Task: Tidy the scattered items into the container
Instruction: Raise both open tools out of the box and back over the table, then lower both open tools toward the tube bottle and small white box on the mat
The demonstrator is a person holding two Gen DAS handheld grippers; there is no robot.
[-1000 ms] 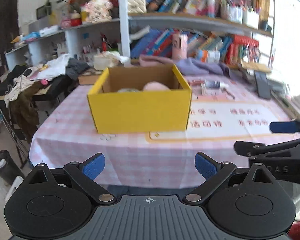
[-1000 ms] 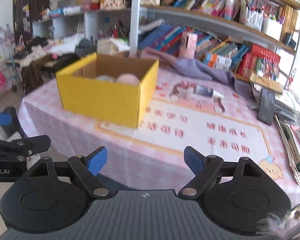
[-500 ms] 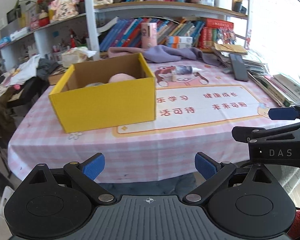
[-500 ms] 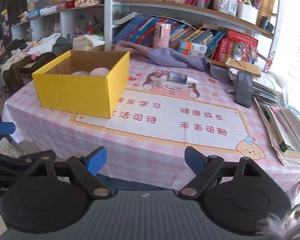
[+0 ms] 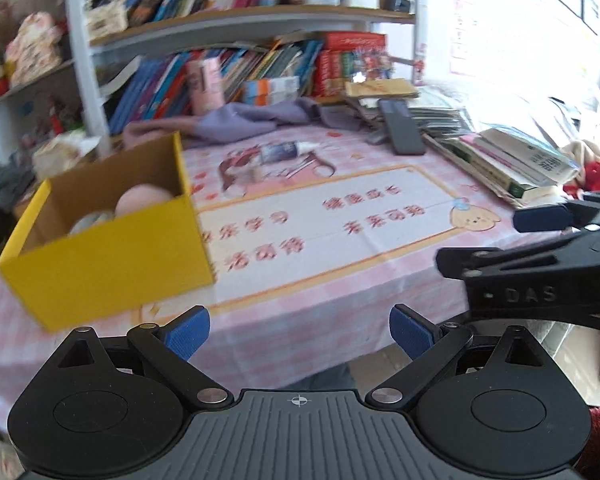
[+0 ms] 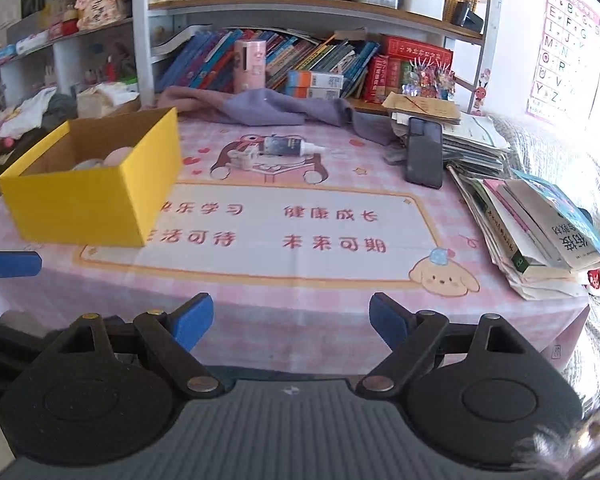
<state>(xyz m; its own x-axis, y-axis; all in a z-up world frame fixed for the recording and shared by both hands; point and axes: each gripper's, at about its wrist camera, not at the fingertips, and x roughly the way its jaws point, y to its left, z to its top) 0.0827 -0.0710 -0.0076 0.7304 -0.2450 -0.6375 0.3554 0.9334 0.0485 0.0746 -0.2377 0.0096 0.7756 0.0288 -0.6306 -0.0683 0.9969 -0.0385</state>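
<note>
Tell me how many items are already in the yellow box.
2 show. A pink rounded item lies against the far right inner wall of the yellow box, and a pale greyish item lies just left of it. The near wall may hide more.

The desk wears a pink checked cloth with a white printed panel at the centre. At the left of the frame stands an open yellow cardboard box. Near the upper middle lies a small dark bottle with a white nozzle, on its side. Behind it a lilac cloth sprawls. At the right, a black phone rests against a slumped stack of books and papers.
</note>
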